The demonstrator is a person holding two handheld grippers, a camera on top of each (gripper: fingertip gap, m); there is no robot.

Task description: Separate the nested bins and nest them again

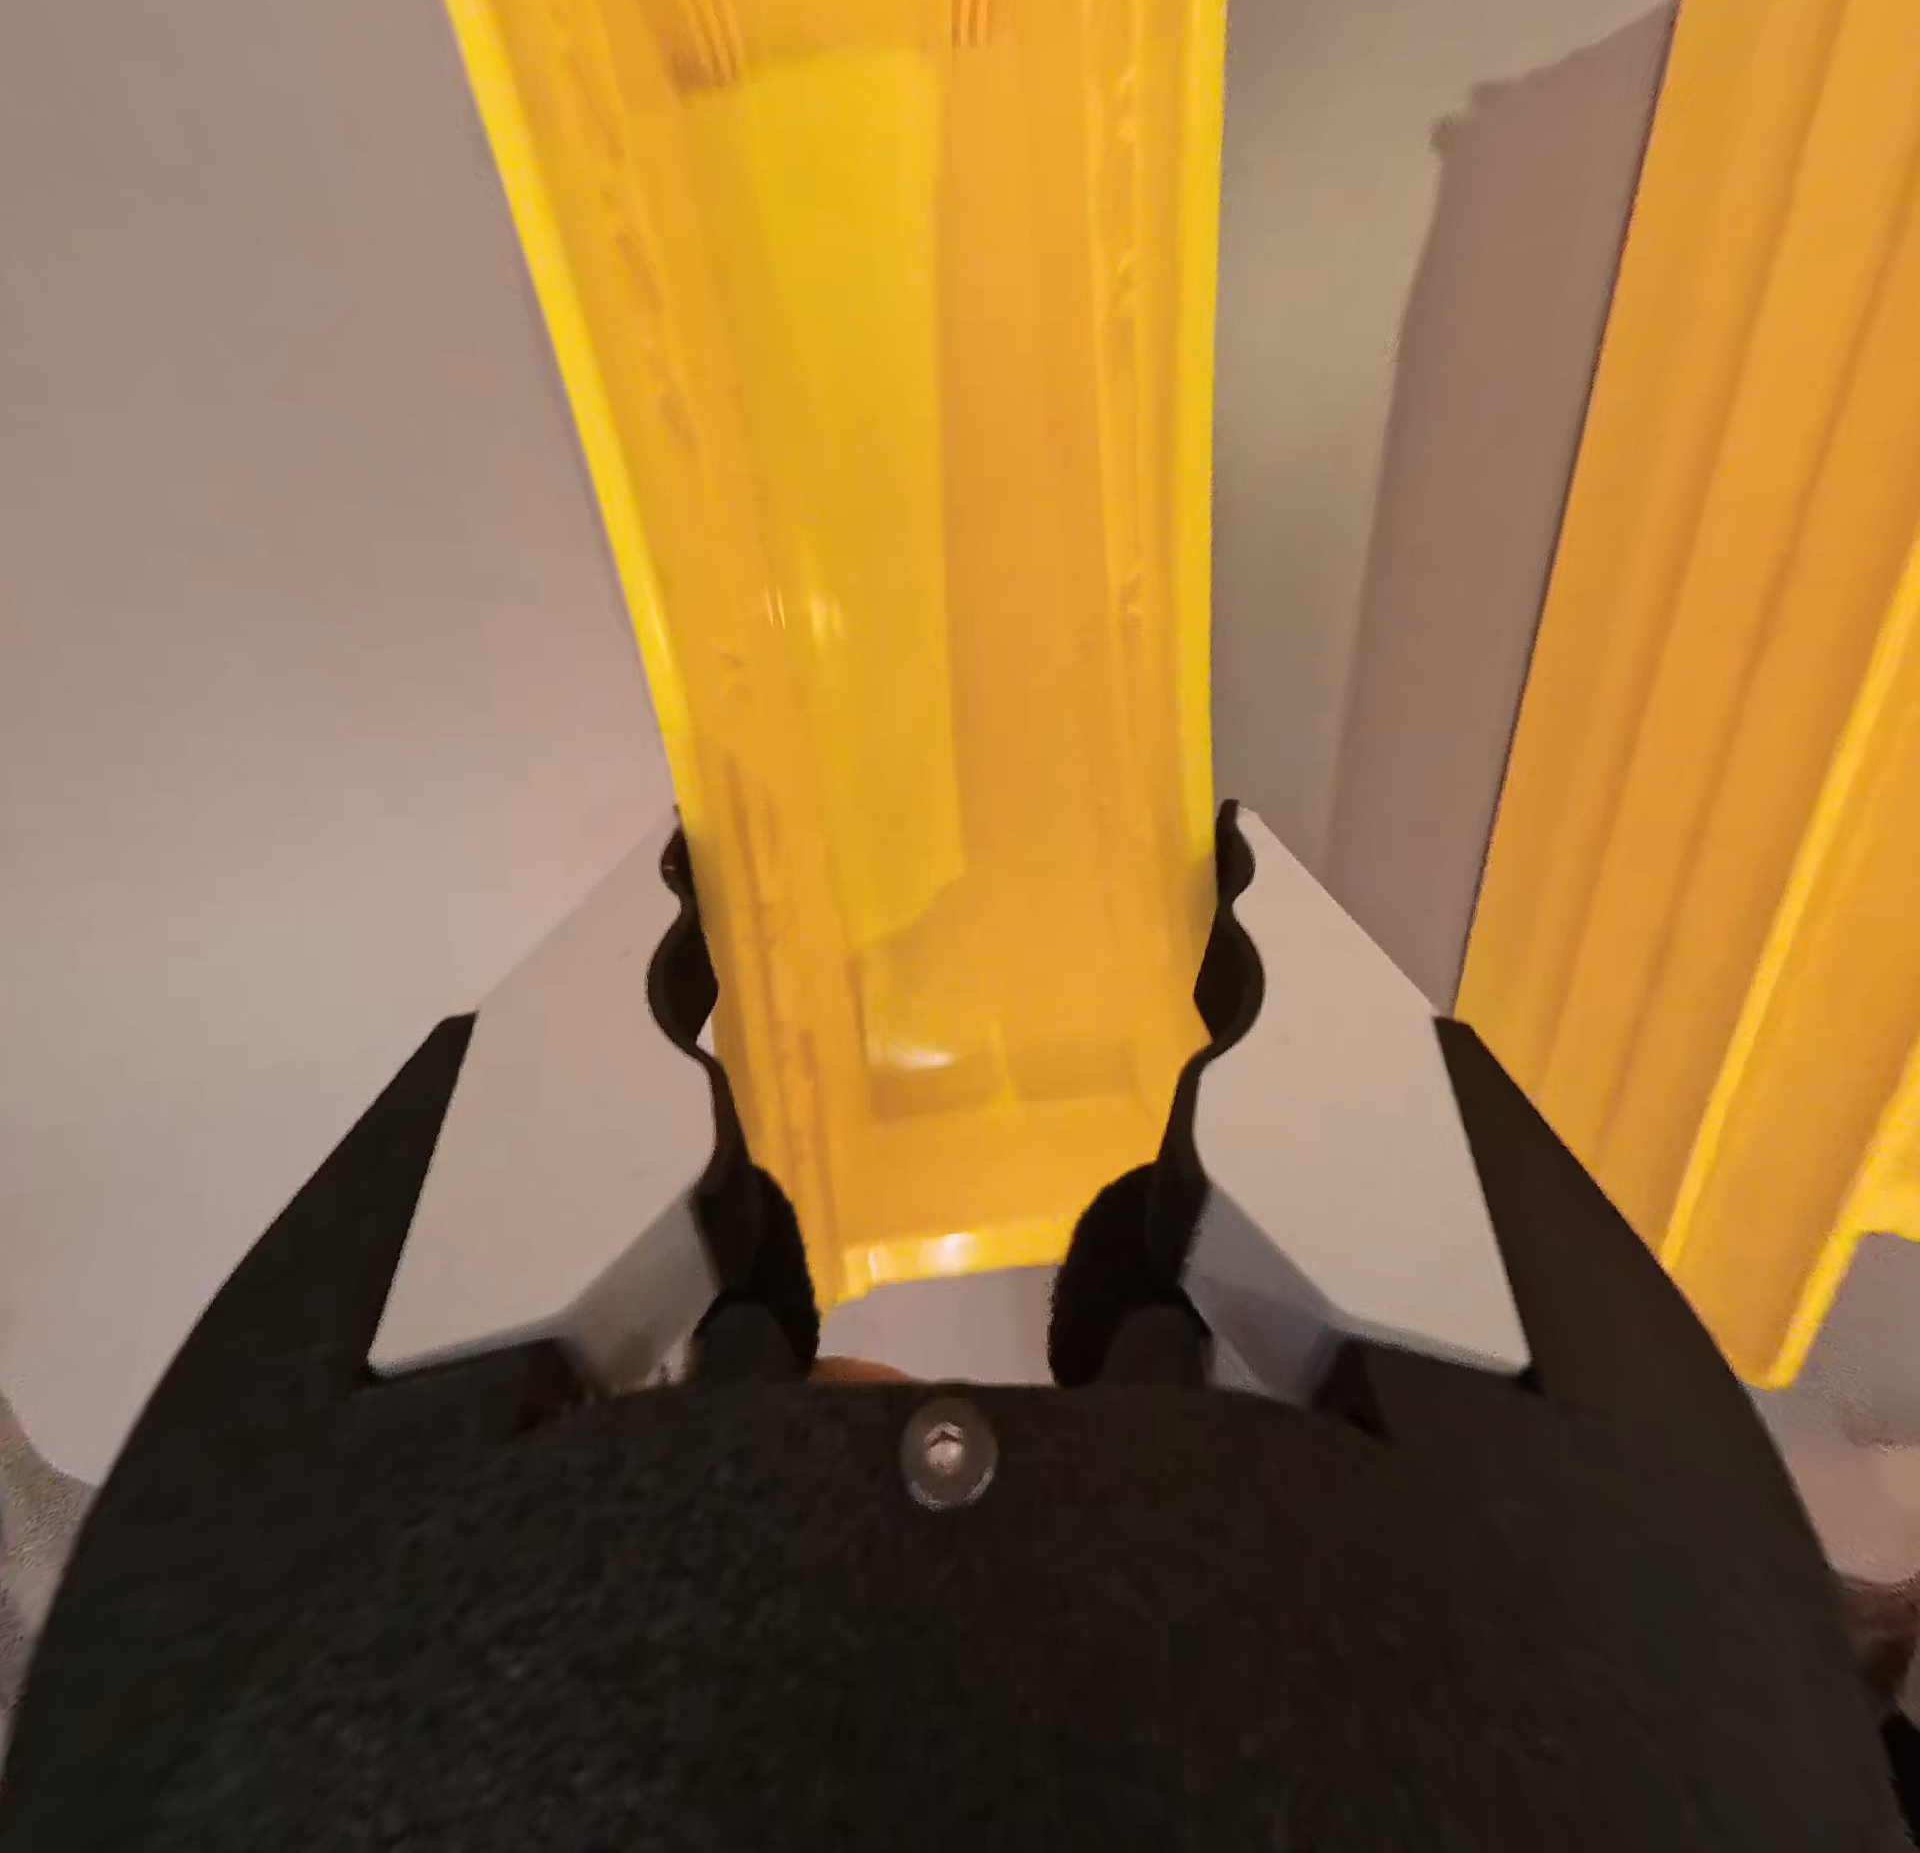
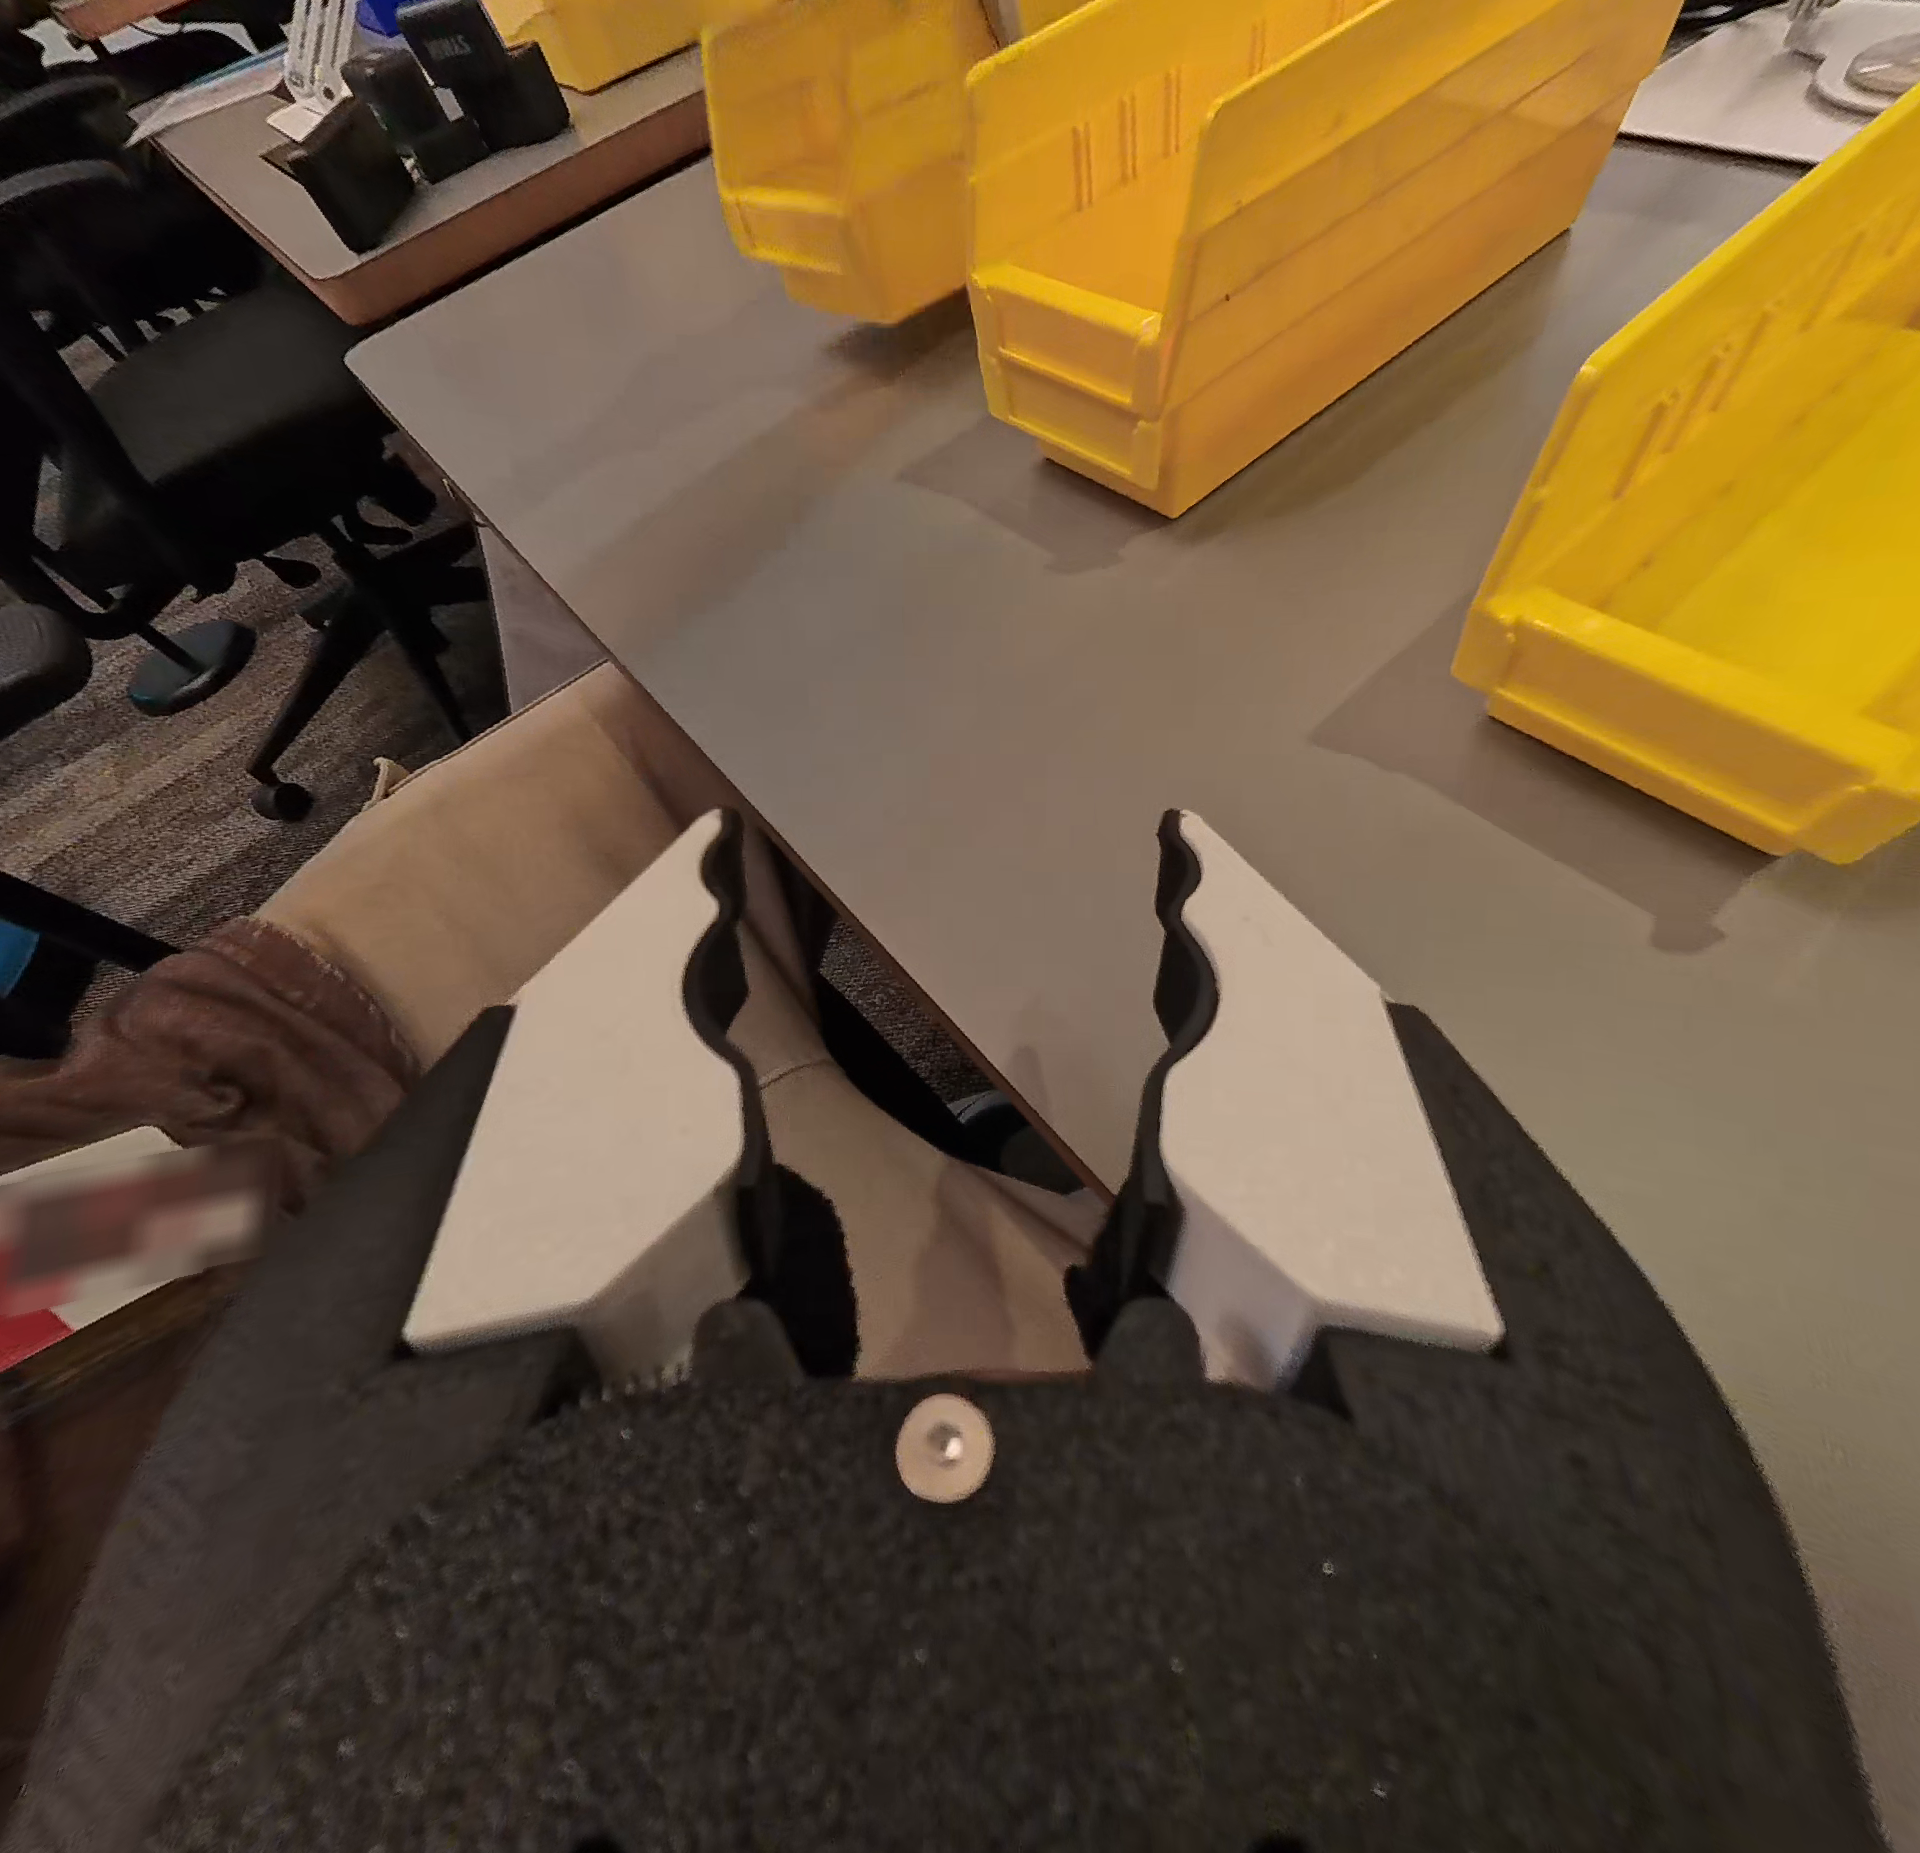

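Left gripper (image 1: 951, 982) grips a yellow bin (image 1: 935, 556) across its width, lifted off the table (image 2: 935, 660); right gripper (image 2: 951, 972) hangs open and empty.

In the left wrist view the held bin's two side walls sit against the wavy black pads (image 1: 686, 982), its end rim close to the gripper body, and a second bin (image 1: 1714, 660) lies just to its right. In the right wrist view the held bin (image 2: 831, 162) hovers near the table's far edge, beside the second bin (image 2: 1247, 245) standing on the table, and a third bin (image 2: 1714, 577) rests by the right edge. The right gripper's fingers spread wide over the table's near edge, touching nothing.
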